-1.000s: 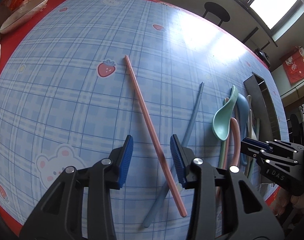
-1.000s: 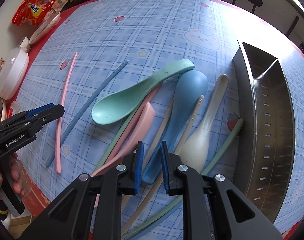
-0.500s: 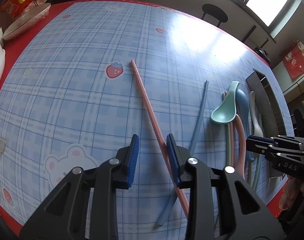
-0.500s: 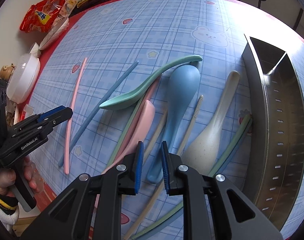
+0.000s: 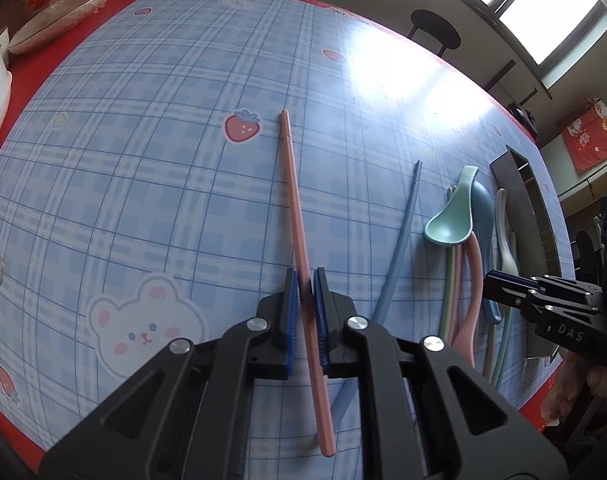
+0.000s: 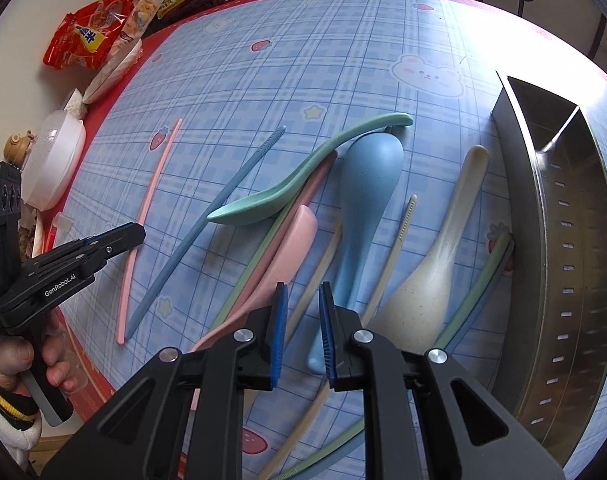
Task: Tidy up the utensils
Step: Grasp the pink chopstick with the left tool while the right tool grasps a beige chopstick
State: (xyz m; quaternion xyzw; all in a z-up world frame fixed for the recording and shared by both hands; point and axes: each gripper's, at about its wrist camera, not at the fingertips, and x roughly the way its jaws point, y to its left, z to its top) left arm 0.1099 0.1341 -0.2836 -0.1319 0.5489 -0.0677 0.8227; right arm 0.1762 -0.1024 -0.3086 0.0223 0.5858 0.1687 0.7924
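Observation:
My left gripper (image 5: 304, 276) is shut on a pink chopstick (image 5: 291, 184), gripping its near half while it lies lengthwise on the blue plaid tablecloth. A blue chopstick (image 5: 399, 236) lies just right of it. The right wrist view shows that left gripper (image 6: 131, 234) at the left, over the pink chopstick (image 6: 159, 176). My right gripper (image 6: 303, 292) hovers above a pile: green spoon (image 6: 303, 168), blue spoon (image 6: 367, 184), pink spoon (image 6: 291, 244), beige spoon (image 6: 435, 264). Its jaws are closing with a narrow gap; a beige chopstick (image 6: 325, 264) runs below them, not gripped.
A steel utensil caddy (image 6: 575, 240) stands along the right side, with green and blue chopsticks against its wall. Snack bags (image 6: 87, 36), a plate (image 5: 59, 16) and a white lidded bowl (image 6: 51, 164) sit at the table's far left. A stool (image 5: 435, 32) stands beyond the table.
My left gripper slid sideways until the pink chopstick lay between its pads, then closed on it. My right gripper stayed over the spoons and tipped slightly.

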